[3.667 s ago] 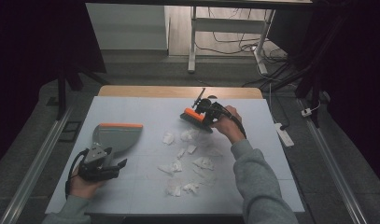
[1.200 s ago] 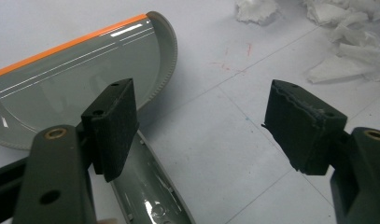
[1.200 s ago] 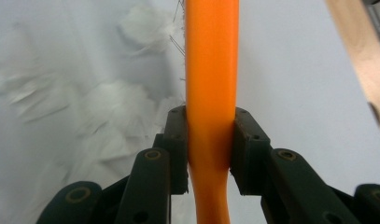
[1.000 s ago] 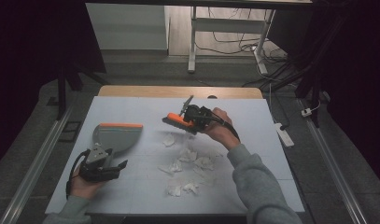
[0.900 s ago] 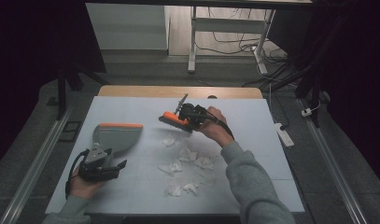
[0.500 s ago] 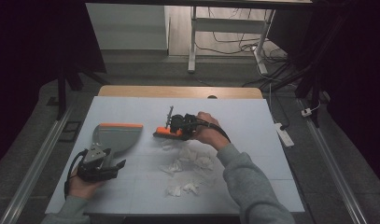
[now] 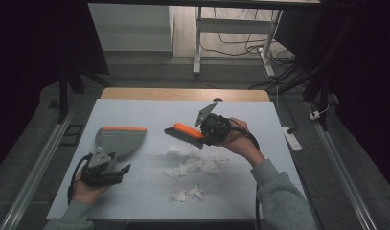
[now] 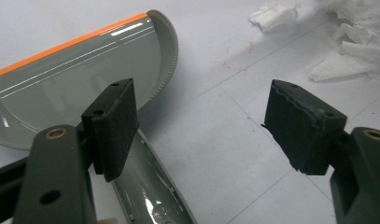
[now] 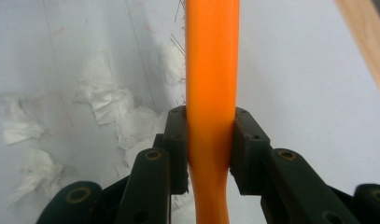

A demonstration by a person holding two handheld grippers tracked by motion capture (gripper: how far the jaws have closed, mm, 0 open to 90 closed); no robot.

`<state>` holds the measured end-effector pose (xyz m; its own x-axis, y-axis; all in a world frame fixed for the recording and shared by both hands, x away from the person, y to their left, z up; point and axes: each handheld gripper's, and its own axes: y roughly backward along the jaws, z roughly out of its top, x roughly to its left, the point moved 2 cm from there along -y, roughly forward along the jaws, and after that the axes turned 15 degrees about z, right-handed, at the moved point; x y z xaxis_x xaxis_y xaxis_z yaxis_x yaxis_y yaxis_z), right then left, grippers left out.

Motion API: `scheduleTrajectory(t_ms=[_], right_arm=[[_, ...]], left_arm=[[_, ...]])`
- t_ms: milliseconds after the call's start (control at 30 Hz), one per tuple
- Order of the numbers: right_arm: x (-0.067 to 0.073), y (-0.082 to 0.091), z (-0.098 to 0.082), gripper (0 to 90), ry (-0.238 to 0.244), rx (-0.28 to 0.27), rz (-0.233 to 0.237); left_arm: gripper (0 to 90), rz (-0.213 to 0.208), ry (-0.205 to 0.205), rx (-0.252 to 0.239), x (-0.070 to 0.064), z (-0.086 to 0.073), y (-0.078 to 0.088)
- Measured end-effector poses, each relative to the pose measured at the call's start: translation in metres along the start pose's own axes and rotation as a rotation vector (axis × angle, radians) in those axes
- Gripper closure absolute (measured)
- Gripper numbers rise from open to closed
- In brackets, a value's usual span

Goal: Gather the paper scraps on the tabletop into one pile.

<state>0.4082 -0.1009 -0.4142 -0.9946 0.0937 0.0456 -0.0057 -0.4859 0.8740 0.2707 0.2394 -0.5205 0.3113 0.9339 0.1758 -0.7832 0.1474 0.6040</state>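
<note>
My right gripper (image 7: pixel 203 135) is shut on the orange handle of a hand brush (image 7: pixel 183 132), held over the middle of the white mat with its bristles pointing left. In the right gripper view the brush handle (image 9: pixel 211 56) runs straight up between the pads of my right gripper (image 9: pixel 210 140). White paper scraps (image 7: pixel 197 162) lie just below the brush. A grey dustpan (image 7: pixel 118 139) with an orange lip rests at the left. My left gripper (image 7: pixel 111 165) sits at its handle. In the left gripper view my left gripper (image 8: pixel 204 121) stands open, and the dustpan (image 8: pixel 75 74) handle passes under the left jaw.
More scraps (image 7: pixel 185 194) lie nearer the front edge of the mat (image 7: pixel 135 206). A wooden strip (image 7: pixel 183 93) marks the table's far edge. A power strip (image 7: pixel 292 136) and cables lie on the floor at the right.
The right gripper carried the brush left and toward me across the scraps, then back to the right and a little up. The scraps have bunched together. The left hand has not moved.
</note>
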Motion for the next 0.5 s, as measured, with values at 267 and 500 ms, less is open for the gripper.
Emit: scheduleTrajectory(t_ms=[267,500], right_arm=[[0.009,0.009,-0.003,70.1,-0.076,-0.045,0.002],[0.040,-0.012,0.011,70.1,-0.104,-0.079,0.078]], left_arm=[[27.0,0.000,0.004,-0.002,0.002,0.000,0.000],[27.1,0.006,0.014,-0.007,0.004,0.000,0.001]])
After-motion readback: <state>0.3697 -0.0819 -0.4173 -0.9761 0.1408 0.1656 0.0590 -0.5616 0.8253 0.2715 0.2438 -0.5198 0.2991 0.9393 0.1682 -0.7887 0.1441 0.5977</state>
